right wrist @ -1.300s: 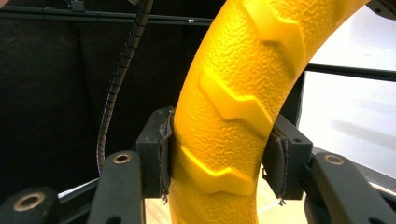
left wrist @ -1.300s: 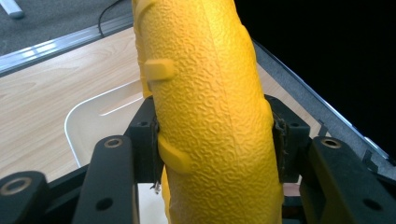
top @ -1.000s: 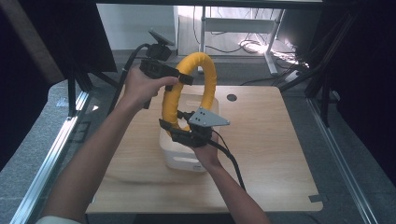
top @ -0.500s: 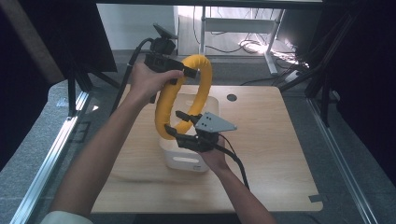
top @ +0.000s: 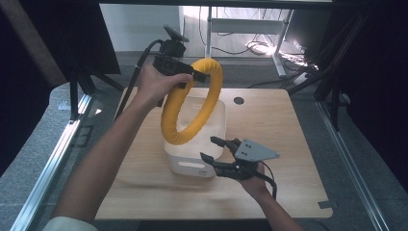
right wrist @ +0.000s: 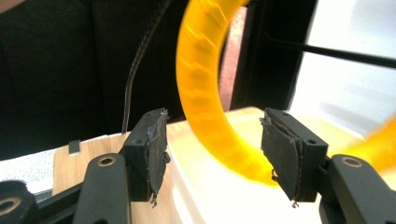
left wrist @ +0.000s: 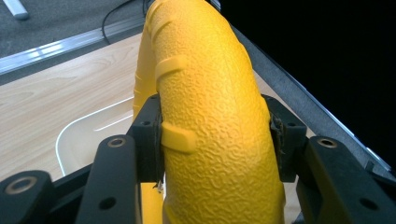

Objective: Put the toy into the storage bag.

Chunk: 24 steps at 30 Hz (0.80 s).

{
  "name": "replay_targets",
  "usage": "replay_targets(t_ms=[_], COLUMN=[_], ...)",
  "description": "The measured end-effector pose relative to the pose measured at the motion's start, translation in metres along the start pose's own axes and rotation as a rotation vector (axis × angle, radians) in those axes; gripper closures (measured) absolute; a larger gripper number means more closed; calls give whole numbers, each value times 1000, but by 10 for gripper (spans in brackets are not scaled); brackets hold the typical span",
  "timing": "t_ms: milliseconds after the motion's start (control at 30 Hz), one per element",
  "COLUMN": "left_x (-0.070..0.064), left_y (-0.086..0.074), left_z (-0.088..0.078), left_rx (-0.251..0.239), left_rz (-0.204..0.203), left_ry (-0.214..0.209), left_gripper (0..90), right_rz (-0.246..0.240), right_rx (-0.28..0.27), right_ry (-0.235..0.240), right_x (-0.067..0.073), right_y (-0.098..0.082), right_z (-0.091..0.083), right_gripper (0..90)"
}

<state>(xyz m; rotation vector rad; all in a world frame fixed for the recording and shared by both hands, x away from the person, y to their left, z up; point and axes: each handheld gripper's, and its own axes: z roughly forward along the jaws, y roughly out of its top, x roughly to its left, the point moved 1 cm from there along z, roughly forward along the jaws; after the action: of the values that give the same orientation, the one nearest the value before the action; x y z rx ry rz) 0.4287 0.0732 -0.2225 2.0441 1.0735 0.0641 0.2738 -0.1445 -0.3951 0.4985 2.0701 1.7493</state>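
Yellow ring hangs clamped in left tongs over the white bin; right tongs, just opening, empty; next, lower it in.

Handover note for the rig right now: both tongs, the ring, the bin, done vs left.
Left tongs: shut on the yellow ring, held upright above the white bin.
Right tongs: jaws have just been opening, nothing between them; low beside the bin's front right corner, apart from the ring.
Bin stands on the wooden table.
Done: ring is carried by the left tongs alone.
Left: likely lower the ring into the bin and release.
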Motion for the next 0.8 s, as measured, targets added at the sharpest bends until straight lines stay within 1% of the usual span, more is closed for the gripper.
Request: replay_targets(t_ms=[33, 67, 133, 233, 367, 433, 567, 600, 667, 700, 800], left_x=[0, -1, -1, -1, -1, -1, -2, -2, -3, -4, -5], left_y=[0, 1, 1, 1, 1, 1, 1, 1, 0, -1, -5], left_z=[0, 1, 1, 2, 3, 3, 5, 7, 10, 12, 20], left_rx=[4, 1, 2, 6, 8, 9, 14, 17, 21, 24, 37], left_rz=[3, -2, 0, 7, 13, 16, 18, 21, 22, 25, 29], left_ry=[-1, -5, -10, -13, -16, -21, -26, -26, -24, -24, -29], left_gripper=[494, 494, 494, 493, 494, 494, 494, 494, 493, 493, 493], right_rz=[9, 18, 37, 86, 135, 156, 184, 202, 202, 199, 207], right_rx=[6, 11, 22, 37, 56, 53, 33, 19, 20, 26, 23], right_ry=[-4, -9, -31, -59, -107, -123, -145, -155, -158, -166, -178], right_x=[-2, -4, -10, -22, -37, -42, -47, -50, -51, -53, -56], right_y=[-5, -9, -18, -35, -55, -61, -69, -72, -72, -73, -75], right_z=[-9, -13, -25, -38, -49, -52, -61, -66, -67, -69, -76], right_gripper=[412, 411, 411, 411, 411, 411, 410, 413, 411, 411, 411])
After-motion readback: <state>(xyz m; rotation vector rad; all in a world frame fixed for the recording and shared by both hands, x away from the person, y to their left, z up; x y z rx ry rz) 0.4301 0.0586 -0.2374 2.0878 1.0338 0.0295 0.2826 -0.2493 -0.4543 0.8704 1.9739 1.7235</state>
